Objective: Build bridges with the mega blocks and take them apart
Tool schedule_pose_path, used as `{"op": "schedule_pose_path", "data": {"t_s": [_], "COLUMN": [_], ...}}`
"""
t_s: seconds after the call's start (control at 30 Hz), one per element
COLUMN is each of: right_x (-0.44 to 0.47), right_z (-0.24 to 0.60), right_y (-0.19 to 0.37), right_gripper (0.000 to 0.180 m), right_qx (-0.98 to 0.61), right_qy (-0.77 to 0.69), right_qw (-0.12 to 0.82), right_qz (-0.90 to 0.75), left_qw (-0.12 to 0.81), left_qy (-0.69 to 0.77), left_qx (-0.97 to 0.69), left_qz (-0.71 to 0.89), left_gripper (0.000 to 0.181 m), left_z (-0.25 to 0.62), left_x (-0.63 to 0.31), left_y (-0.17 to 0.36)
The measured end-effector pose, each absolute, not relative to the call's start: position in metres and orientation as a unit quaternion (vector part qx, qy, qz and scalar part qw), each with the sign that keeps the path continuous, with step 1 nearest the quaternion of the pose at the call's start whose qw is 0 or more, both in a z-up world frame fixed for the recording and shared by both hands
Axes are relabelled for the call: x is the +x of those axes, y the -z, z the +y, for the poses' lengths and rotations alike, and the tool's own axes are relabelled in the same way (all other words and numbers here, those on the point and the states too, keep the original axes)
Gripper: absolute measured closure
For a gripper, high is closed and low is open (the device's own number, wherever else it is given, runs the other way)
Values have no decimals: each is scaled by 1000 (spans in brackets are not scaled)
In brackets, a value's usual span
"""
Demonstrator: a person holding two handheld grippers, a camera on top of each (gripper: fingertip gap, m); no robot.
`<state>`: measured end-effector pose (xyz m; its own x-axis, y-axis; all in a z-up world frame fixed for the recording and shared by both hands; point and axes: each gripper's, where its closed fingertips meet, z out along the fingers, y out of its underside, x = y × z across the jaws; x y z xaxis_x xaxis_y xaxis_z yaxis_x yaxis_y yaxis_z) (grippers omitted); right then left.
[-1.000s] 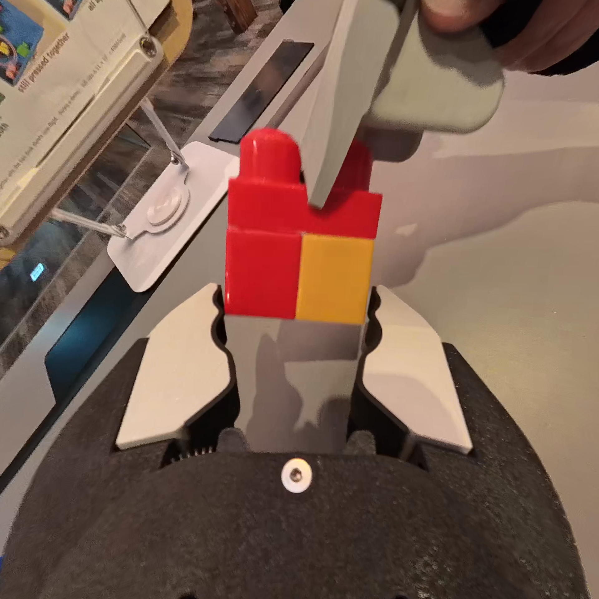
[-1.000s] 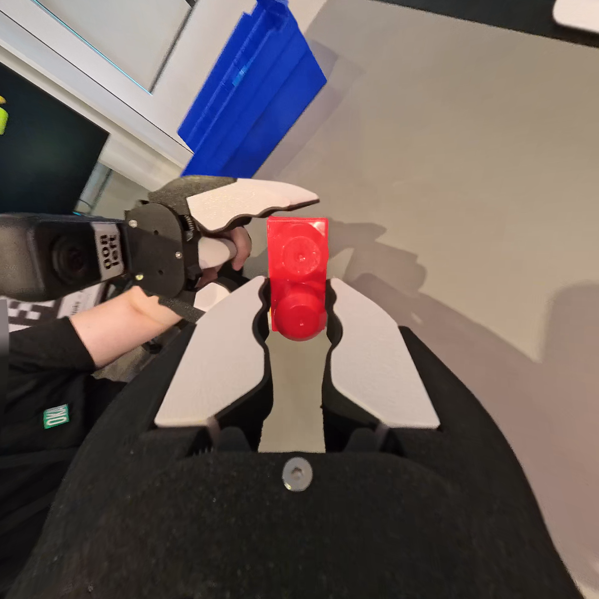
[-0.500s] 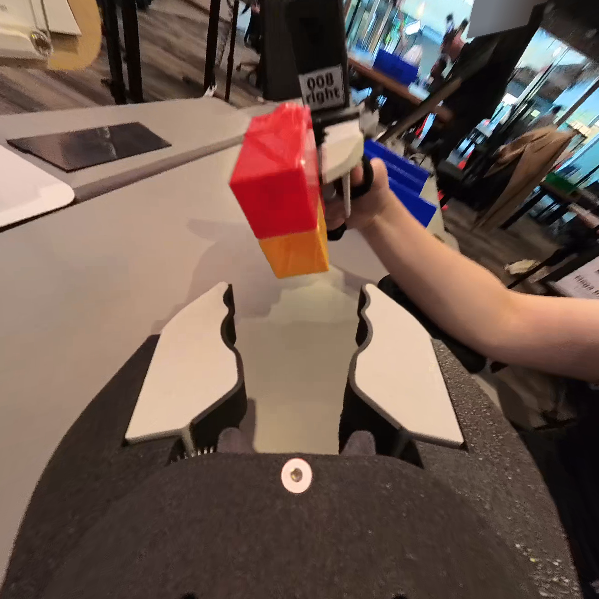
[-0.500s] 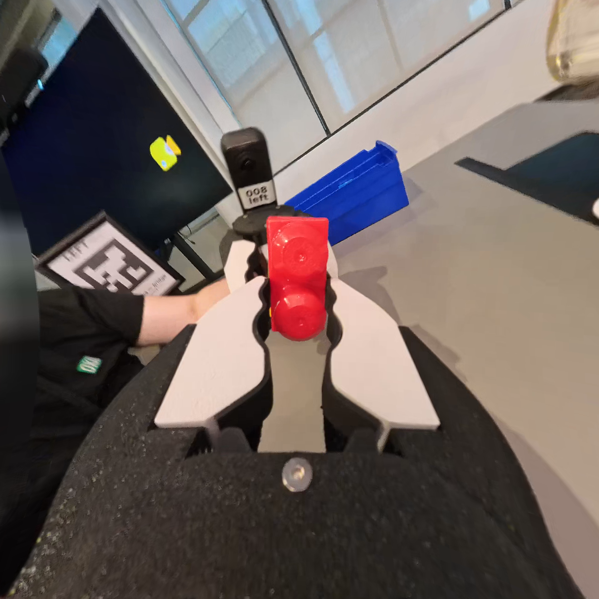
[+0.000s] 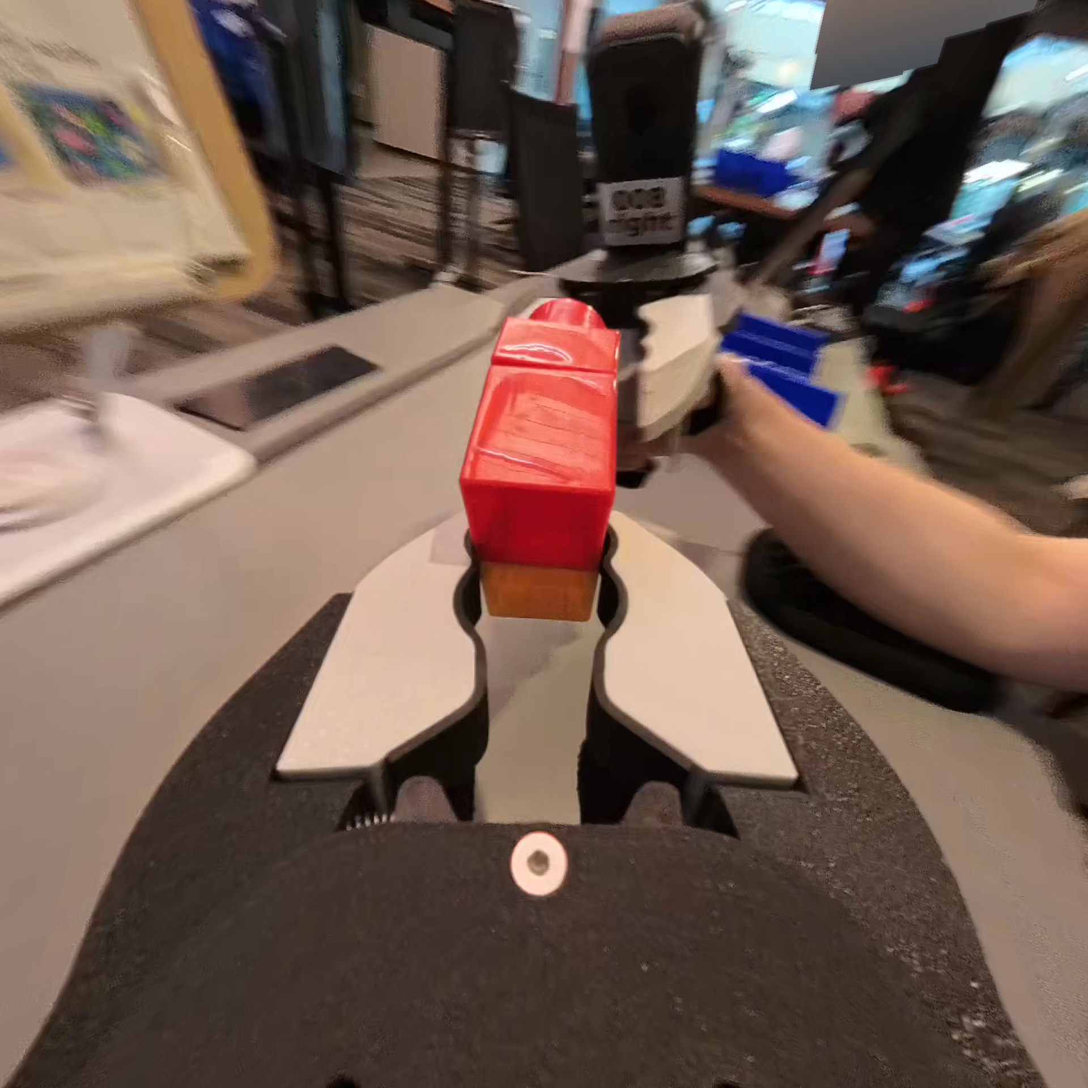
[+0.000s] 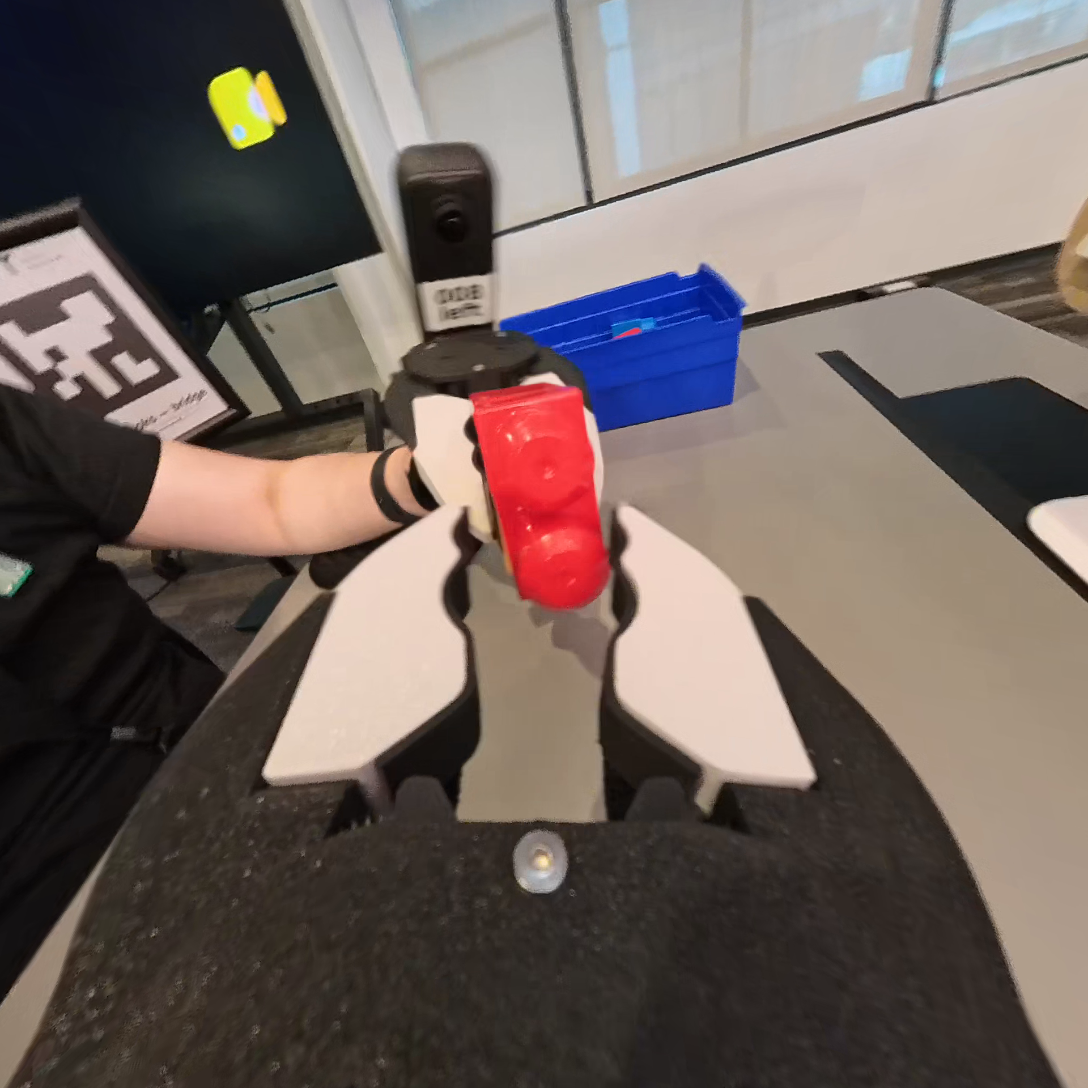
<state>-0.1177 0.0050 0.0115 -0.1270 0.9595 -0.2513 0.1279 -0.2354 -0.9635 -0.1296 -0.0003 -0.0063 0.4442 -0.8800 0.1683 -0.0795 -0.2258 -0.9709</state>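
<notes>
1. Left gripper (image 5: 540, 544): fingers closed in on the sides of the block stack, pinching it at the seam where the square red block (image 5: 538, 471) sits on the orange block (image 5: 538, 591). I read it as a firm hold. The stack is in the air above the grey table (image 5: 176, 618).
2. Right gripper (image 6: 537, 530): fingers parted wider than the red two-stud block (image 6: 538, 488). Its right finger looks close to or just touching the block. On the other side there is a clear gap, with a white finger of the left gripper showing through. I judge it is carrying nothing.
3. Key relation: the two grippers sit nose to nose with the stack between them. The stack's long axis runs straight out along the left fingers toward the right gripper. The two-stud block is the far end from the left and the near end for the right, studs facing the right camera.
4. The two-stud block sits skewed in the right wrist view, leaning toward the right finger rather than centred in the gap.
5. Judgement: a take-apart step. The right gripper is the nearer one to the two-stud block. It needs to re-centre, close on the block's flanks and pull away along that shared axis.
6. Risk: closing off-centre could twist the stack in the left grip.
7. Blue bin (image 6: 647, 359) stands well behind on the table.
</notes>
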Motion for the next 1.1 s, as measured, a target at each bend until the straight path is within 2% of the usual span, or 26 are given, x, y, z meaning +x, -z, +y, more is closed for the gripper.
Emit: {"op": "schedule_pose_path", "data": {"t_s": [0.03, 0.07, 0.17, 0.23, 0.3, 0.43, 0.67, 0.73, 0.8, 1.1], "right_x": [-117, -116, -116, -122, -128, -135, -142, -147, -150, -148], "right_z": [11, 18, 28, 24, 24, 29, 25, 16, 7, 17], "right_y": [-15, -19, -25, -33, -30, -15, -7, -2, 5, -3], "right_gripper": [119, 114, 113, 115, 118, 107, 97, 100, 128, 138], "right_qx": [-564, -583, -648, -654, -663, -680, -662, -658, -658, -626], "right_qy": [-563, -564, -594, -648, -665, -671, -714, -720, -715, -745], "right_qw": [372, 372, 311, 253, 219, 193, 127, 94, 67, 85], "right_qz": [-476, -451, -361, -299, -263, -223, -190, -201, -226, -215], "left_qw": [551, 588, 666, 685, 691, 674, 652, 646, 641, 671], "left_qy": [333, 266, 31, -86, -135, -240, -308, -316, -324, -285], "left_qx": [-678, -674, -640, -602, -575, -524, -475, -461, -459, -490], "left_qz": [354, 358, 382, 400, 418, 461, 505, 519, 522, 477], "left_gripper": [145, 145, 145, 145, 145, 144, 145, 145, 145, 134], "left_z": [7, 14, 27, 28, 24, 22, 20, 18, 19, 24], "left_x": [-137, -147, -176, -183, -179, -172, -162, -158, -158, -164], "left_y": [3, -1, -13, -18, -18, -10, 3, 7, 10, 4]}}
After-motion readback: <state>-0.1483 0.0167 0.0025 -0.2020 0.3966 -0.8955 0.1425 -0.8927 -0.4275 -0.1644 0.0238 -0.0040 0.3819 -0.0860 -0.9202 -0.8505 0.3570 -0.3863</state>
